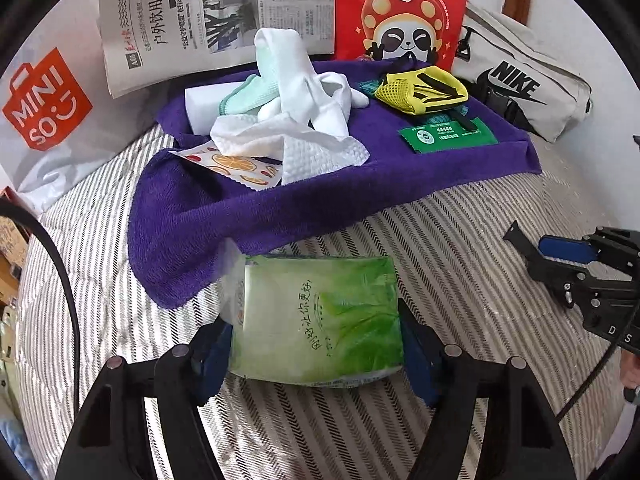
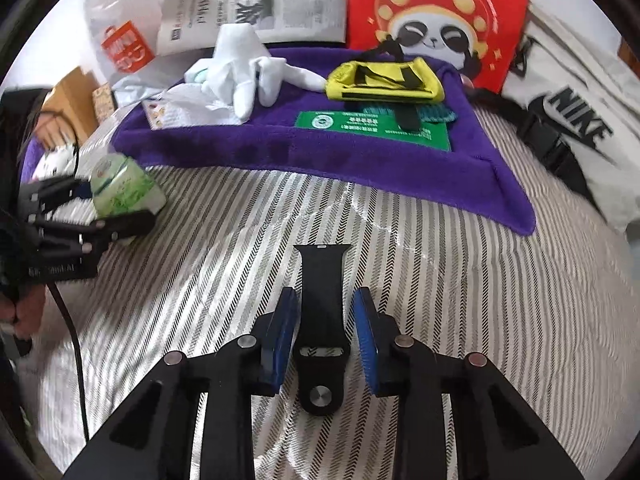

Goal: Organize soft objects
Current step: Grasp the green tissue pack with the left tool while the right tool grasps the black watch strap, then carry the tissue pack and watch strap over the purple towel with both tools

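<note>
Gathering well underway: gloves (image 1: 308,88), cloths, pouch (image 1: 422,90) already on towel (image 1: 280,204). Left claw (image 1: 316,340) grips tissue pack (image 1: 320,320) over bed; right claw (image 2: 325,320) open astride strap (image 2: 322,320), both still off towel.

A striped bedspread (image 1: 460,240) covers the bed across the near and middle ground. At the far edge, a newspaper (image 1: 216,8) stands propped upright, with a red panda-print bag (image 1: 400,12) just to its right. Further right lies a white Nike bag (image 1: 520,80) with a black buckle strap. On the far left, a white Miniso plastic bag (image 1: 48,120) leans beside the newspaper, and a cardboard box (image 2: 76,92) sits at the left edge.
</note>
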`<state>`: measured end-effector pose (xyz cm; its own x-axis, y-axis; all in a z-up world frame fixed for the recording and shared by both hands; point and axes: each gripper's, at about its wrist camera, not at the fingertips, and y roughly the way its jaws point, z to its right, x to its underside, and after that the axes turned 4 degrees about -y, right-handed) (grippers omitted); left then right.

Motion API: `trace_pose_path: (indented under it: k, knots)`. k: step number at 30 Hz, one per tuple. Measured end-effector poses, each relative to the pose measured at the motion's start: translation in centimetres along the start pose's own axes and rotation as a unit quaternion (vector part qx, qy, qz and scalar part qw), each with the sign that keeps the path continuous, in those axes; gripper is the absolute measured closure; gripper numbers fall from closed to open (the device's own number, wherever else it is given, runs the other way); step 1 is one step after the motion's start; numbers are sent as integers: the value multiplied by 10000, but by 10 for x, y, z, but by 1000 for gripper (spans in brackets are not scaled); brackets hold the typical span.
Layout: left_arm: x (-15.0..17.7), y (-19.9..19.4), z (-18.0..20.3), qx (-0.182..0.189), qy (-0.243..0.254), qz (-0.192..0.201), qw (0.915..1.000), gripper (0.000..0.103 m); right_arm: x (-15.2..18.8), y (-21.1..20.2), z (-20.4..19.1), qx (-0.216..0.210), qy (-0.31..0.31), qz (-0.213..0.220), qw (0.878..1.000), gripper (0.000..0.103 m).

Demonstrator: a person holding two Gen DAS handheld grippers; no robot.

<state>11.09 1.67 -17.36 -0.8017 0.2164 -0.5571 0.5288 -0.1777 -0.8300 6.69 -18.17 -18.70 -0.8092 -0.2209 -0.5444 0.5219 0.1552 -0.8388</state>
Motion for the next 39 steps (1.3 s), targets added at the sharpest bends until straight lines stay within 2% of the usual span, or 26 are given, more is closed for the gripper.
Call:
trace_pose_path:
  k: [3, 4, 7, 10, 12, 14, 18, 21, 29, 35, 39]
  knots:
    - [-3, 1, 1, 50, -78, -7, 10000, 32, -4, 3, -3, 82, -65, -75, 9999, 75]
    - [-3, 2, 1, 59, -103, 18, 9999, 32, -5, 2, -4, 50, -71, -118, 9999, 82]
    - [-4, 1, 0, 102, -109, -20, 9999, 32, -2, 0, -3, -125, -11, -246, 9996, 82]
    - [-2, -2, -2, 225, -94, -103, 9996, 32, 1, 0, -12, 98, -192, -136, 9997, 82]
    - [-1, -1, -2, 205, -100, -101, 9997, 32, 2, 0, -12, 94, -192, -95, 9997, 82]
    - [-2, -1, -3, 192, -183, -99, 9996, 33, 2, 0, -8, -32, -144, -92, 9998, 82]
    - [-5, -5, -7, 399, -379, -116, 9984, 33, 2, -2, 1, -332, -5, -104, 9994, 82]
    - [-5, -16, -7, 366, -354, -21, 9987, 33, 2, -8, 2, -469, 42, -73, 9989, 83]
    - [-8, -44, -18, 273, -403, 202, 9986, 33, -4, -18, -3, -391, -106, 8, 9992, 83]
    - [-10, -58, -22, 595, -465, 367, 9965, 33, -14, -25, 2, -406, -46, 115, 9991, 83]
    - [-14, -62, -20, 509, -396, 424, 9970, 33, -23, -31, 6, -407, -33, 188, 9990, 83]
